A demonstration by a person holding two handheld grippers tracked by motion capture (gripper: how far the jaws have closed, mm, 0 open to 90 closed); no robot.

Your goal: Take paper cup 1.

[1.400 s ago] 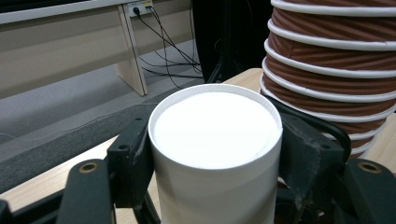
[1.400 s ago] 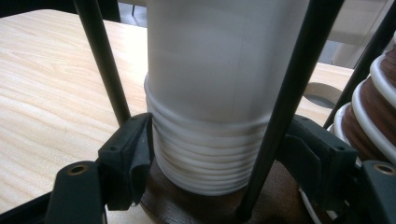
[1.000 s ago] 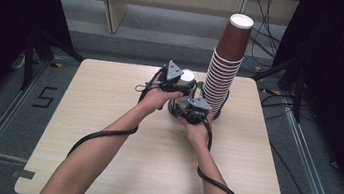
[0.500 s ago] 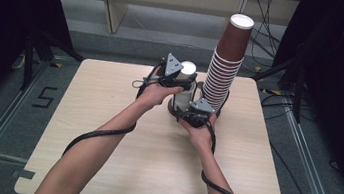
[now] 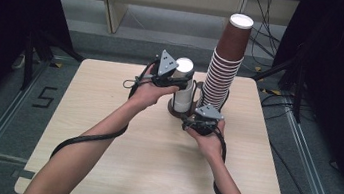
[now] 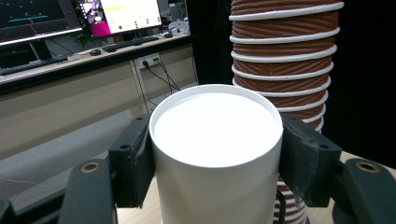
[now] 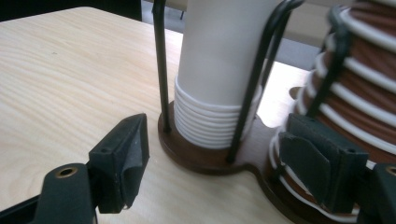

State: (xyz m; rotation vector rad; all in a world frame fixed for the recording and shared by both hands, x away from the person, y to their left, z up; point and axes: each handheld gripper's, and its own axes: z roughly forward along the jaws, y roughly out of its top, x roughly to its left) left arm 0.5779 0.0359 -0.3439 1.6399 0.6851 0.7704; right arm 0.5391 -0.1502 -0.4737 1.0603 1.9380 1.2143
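Paper cups stand in a dark wooden holder [image 5: 178, 112] with black wire uprights [image 7: 161, 70], near the far edge of the light wooden table [image 5: 116, 160]. One stack is white [image 7: 212, 121], the other a tall column of ribbed brown cups [image 5: 223, 73] beside it. The left gripper [image 5: 174, 79] has its jaws closed tight on the top white cup [image 6: 217, 154] — the pads press its wall on both sides just below the rim, and the cup stays upright above the white stack. The right gripper [image 5: 196, 122] sits low at the holder's near side. Its jaws have just been opening and now stand partly apart with nothing between them — one black pad [image 7: 123, 161] over bare table, the other right by the brown stack's lowest rims.
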